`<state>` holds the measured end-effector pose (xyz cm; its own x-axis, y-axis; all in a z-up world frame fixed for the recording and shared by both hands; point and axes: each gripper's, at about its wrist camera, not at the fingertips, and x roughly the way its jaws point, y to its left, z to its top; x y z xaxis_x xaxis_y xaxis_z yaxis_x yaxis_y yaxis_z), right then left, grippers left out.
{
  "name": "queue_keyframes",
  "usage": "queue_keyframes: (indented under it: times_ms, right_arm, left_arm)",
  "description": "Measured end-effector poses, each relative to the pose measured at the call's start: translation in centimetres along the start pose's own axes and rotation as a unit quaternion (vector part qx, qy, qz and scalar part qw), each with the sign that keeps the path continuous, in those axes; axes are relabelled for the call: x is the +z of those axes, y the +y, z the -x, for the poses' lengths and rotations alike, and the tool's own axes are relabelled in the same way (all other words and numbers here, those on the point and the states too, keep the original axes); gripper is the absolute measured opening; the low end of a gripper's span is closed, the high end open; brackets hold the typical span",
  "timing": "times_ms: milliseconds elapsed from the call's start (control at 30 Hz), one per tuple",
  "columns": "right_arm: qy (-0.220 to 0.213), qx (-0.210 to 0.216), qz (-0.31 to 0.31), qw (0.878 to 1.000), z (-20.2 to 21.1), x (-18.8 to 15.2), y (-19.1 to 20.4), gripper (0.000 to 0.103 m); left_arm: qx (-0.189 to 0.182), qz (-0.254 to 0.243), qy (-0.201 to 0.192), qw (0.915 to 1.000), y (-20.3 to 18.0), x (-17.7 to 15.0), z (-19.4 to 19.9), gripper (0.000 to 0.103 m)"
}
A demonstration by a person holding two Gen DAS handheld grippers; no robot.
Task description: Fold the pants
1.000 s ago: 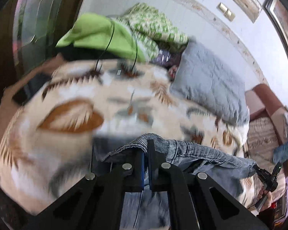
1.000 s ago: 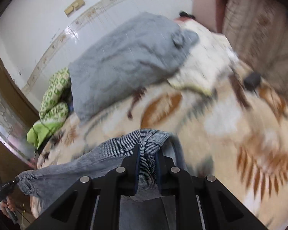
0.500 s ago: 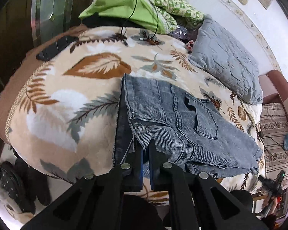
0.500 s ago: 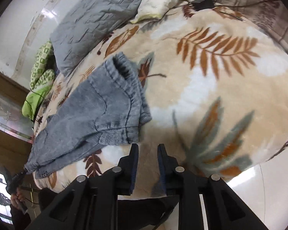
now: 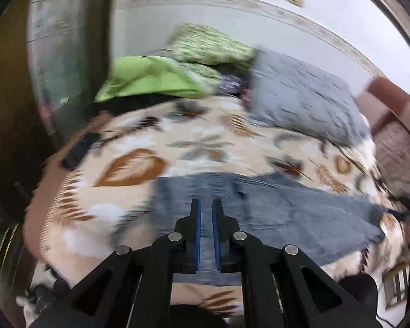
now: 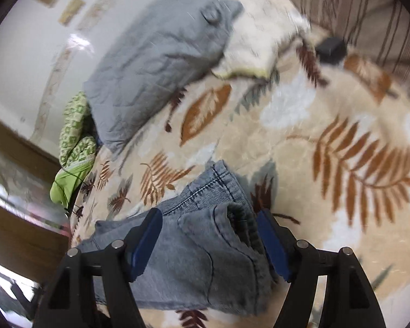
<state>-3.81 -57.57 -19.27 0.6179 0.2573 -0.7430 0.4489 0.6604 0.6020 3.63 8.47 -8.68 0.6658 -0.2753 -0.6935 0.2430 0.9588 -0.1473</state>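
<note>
Right wrist view: our right tongs (image 6: 209, 242) have just been opening and straddle the jeans (image 6: 202, 246) at lower centre, pads clear, ready to regrip. Left wrist view: our left tongs (image 5: 206, 232) hover closed and empty above the jeans, which lie flat on the bed (image 5: 205, 136).

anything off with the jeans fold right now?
The jeans lie folded on the leaf-print blanket, but the near edge is bunched into a thick roll and one layer sticks out unaligned beyond it. The right claw, open, straddles that bunch. Nothing looks damaged.
</note>
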Motion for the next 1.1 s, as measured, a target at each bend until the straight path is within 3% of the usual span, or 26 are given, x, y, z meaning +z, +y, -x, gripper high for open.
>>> queue_keyframes:
  times_ms: [133, 233, 333, 500, 667, 767, 867, 933, 1000, 1100]
  right_arm:
    - [0.074, 0.005, -0.057, 0.996, -4.1, 1.0, -0.9, 0.07]
    - [0.108, 0.019, -0.08, 0.991, -6.4, 1.1, -0.8, 0.04]
    - [0.114, 0.019, -0.057, 0.992, -7.0, 1.2, 0.4, 0.014]
    - [0.011, 0.05, -0.001, 0.999, -3.4, 2.5, 4.0, 0.01]
    - [-0.093, 0.058, 0.057, 0.992, -0.9, 3.4, 6.6, 0.01]
    - [-0.072, -0.002, 0.065, 0.995, -3.9, 3.6, 5.6, 0.01]
    - [-0.021, -0.05, 0.025, 0.998, -6.8, 3.3, 2.7, 0.012]
    - [-0.013, -0.021, -0.038, 0.999, -6.7, 2.8, 0.2, 0.012]
    - [-0.037, 0.002, -0.065, 0.997, -5.1, 2.0, -1.1, 0.012]
    - [-0.057, -0.025, -0.038, 0.997, -2.7, 0.7, -0.9, 0.012]
  left_arm:
    - [-0.054, -0.033, 0.043, 0.9971, -4.7, -1.0, -4.7, 0.007]
    - [-0.072, -0.055, 0.081, 0.9926, -7.7, -2.3, -8.5, 0.007]
    - [-0.069, -0.075, 0.118, 0.9878, -9.3, -3.8, -11.0, 0.007]
    - [-0.069, -0.075, 0.157, 0.9823, -8.8, -6.2, -12.3, 0.007]
    - [-0.085, -0.041, 0.164, 0.9819, -7.7, -7.3, -12.6, 0.007]
    - [-0.083, -0.041, 0.166, 0.9819, -7.7, -7.3, -12.5, 0.007]
    - [-0.083, -0.04, 0.169, 0.9813, -7.7, -7.3, -12.5, 0.007]
    - [-0.086, -0.04, 0.17, 0.9808, -7.5, -7.3, -12.3, 0.007]
    - [-0.09, -0.043, 0.172, 0.98, -7.4, -7.6, -12.1, 0.007]
    - [-0.096, -0.036, 0.166, 0.9809, -7.1, -8.0, -11.9, 0.007]
